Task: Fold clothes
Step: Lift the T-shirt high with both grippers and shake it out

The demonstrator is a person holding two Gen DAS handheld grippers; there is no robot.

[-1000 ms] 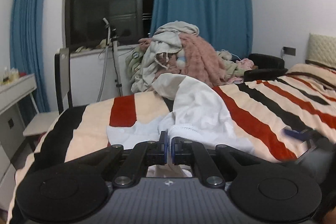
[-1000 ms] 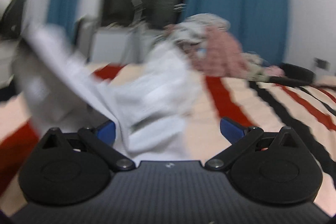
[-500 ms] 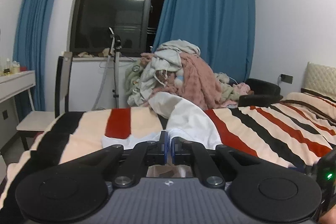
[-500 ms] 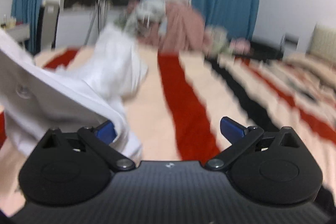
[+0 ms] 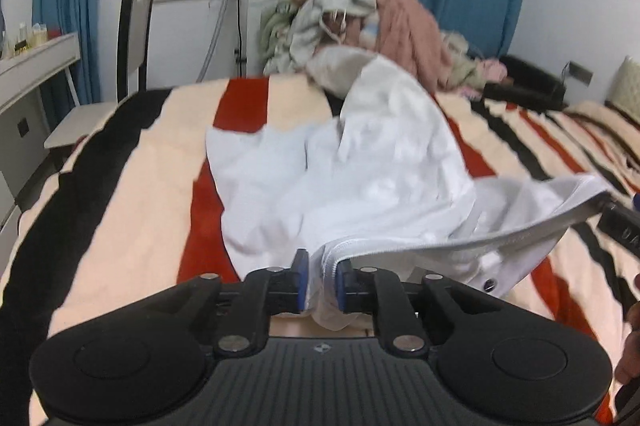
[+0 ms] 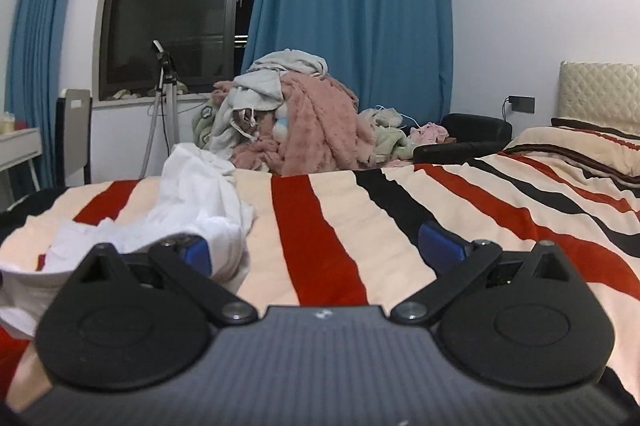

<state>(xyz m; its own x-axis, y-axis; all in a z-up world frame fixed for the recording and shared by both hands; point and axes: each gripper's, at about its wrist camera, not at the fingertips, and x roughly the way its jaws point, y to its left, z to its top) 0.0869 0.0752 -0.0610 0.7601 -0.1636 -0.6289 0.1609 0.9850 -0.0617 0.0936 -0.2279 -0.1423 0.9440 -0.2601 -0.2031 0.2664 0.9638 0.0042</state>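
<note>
A white zip-up garment (image 5: 384,178) lies crumpled on the striped bed. My left gripper (image 5: 321,280) is shut on its zipper edge at the near end. The hem stretches right to the edge of the left wrist view, where a dark part of the other gripper (image 5: 620,222) shows. In the right wrist view my right gripper (image 6: 314,250) is open and empty, low over the blanket. The white garment (image 6: 200,202) lies to its left, bunched against the left finger (image 6: 194,252).
The bed has a red, black and cream striped blanket (image 6: 400,226). A pile of clothes with a pink fleece (image 6: 304,122) sits at its far edge. A chair (image 5: 132,38) and a desk (image 5: 32,62) stand at left. Blue curtains frame a dark window.
My left gripper tilted down toward the bed, still holding the zipper edge. My right gripper swung right off the garment and now sits steady over the bare blanket.
</note>
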